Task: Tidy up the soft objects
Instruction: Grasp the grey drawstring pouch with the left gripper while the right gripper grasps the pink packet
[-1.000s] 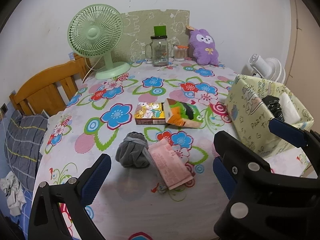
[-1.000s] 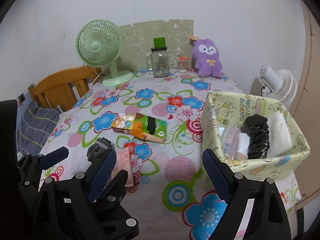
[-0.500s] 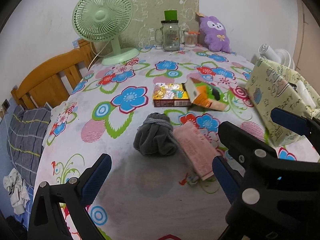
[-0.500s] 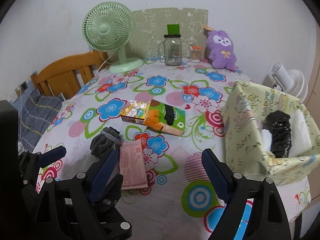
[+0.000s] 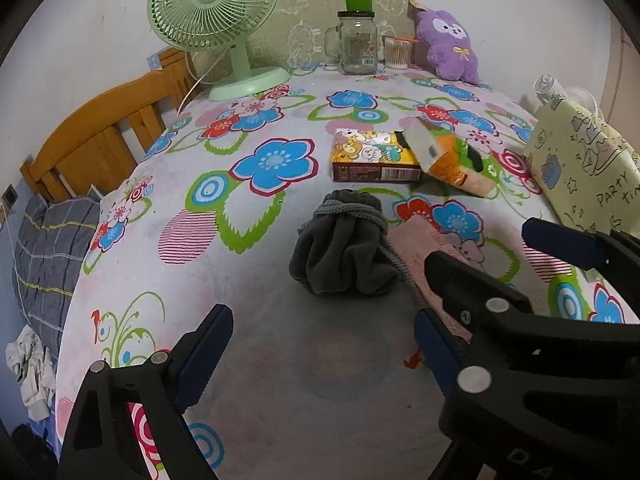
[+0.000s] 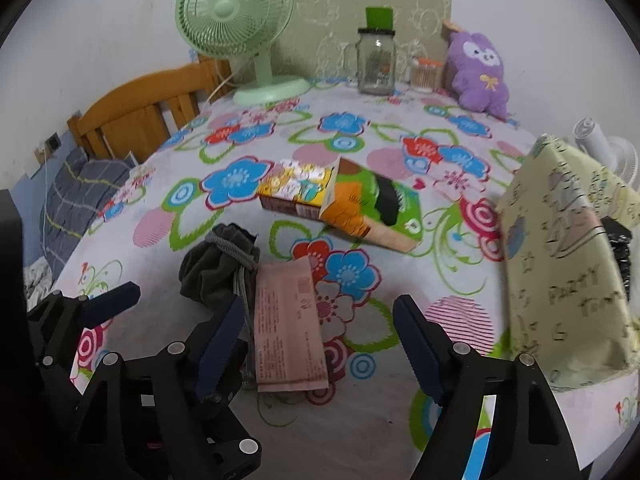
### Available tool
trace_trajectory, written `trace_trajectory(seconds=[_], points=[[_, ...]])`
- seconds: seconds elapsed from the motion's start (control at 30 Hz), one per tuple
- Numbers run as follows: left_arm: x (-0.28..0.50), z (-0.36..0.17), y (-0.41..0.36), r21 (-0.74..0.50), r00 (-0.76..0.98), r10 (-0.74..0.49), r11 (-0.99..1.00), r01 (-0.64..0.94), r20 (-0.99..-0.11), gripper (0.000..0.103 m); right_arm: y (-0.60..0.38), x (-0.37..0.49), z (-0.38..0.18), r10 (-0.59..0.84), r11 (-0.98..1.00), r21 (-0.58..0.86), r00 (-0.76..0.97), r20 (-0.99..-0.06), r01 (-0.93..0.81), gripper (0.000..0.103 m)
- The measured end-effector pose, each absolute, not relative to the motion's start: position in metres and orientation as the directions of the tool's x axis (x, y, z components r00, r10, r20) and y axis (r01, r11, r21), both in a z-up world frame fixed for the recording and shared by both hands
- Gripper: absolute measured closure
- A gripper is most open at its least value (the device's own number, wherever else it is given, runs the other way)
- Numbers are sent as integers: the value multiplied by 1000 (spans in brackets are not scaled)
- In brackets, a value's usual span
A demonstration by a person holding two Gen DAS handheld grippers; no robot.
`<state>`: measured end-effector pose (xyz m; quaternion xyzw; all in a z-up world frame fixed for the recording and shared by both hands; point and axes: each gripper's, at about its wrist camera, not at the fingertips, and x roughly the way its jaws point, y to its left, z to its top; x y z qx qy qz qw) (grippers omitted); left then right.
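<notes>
A dark grey drawstring pouch [image 5: 344, 252] [image 6: 218, 268] lies bunched on the flowered tablecloth, its cord trailing over a flat pink packet [image 6: 288, 328] [image 5: 416, 240] beside it. My left gripper [image 5: 320, 352] hovers just short of the pouch; its jaws are closing and nothing is between them. My right gripper [image 6: 320, 344] hangs over the packet's near end, jaws closing, pads clear of it. A purple plush [image 5: 450, 46] [image 6: 478, 70] sits at the table's far edge. One blue finger [image 5: 560, 240] of the right gripper shows in the left wrist view.
A yellow-green patterned paper bin [image 6: 560, 280] [image 5: 580, 172] stands on the right with dark and white items inside. Two snack boxes [image 6: 340, 204] lie mid-table. A green fan [image 5: 216, 12], a glass jar [image 5: 356, 44] and a wooden chair [image 5: 100, 144] stand at the back and left.
Both grippers have sunk toward the table and come nearer the pouch and the packet, which look larger now. Both pairs of jaws have narrowed a little.
</notes>
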<state>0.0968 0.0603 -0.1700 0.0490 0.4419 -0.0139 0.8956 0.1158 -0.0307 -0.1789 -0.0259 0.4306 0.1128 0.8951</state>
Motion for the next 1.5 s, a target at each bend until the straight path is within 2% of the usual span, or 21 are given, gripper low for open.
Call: trace_trajectory(seconds=[0.3, 0.47, 0.63, 1.03, 1.13, 1.3, 1.5], points=[[101, -174, 63, 69, 601, 12, 995, 73, -799, 10, -22, 127, -194, 192, 970, 70, 557, -808, -233, 30], [103, -174, 61, 75, 601, 16, 994, 74, -799, 10, -24, 132, -197, 199, 969, 82, 539, -818, -233, 42], [105, -174, 57, 82, 601, 21, 994, 74, -799, 10, -31, 134, -197, 182, 972, 67, 542, -820, -225, 60], [125, -171, 48, 95, 616, 24, 992, 82, -787, 11, -49, 144, -191, 168, 981, 83, 554, -816, -175, 60], [131, -173, 48, 82, 612, 9, 992, 91, -791, 19, -51, 148, -191, 170, 981, 91, 550, -817, -169, 60], [132, -172, 46, 14, 605, -79, 989, 148, -792, 47, -51, 151, -191, 173, 981, 96, 549, -818, -166, 60], [129, -171, 43, 2, 604, -93, 988, 155, -792, 56, -50, 151, -191, 164, 983, 87, 550, -819, -163, 60]])
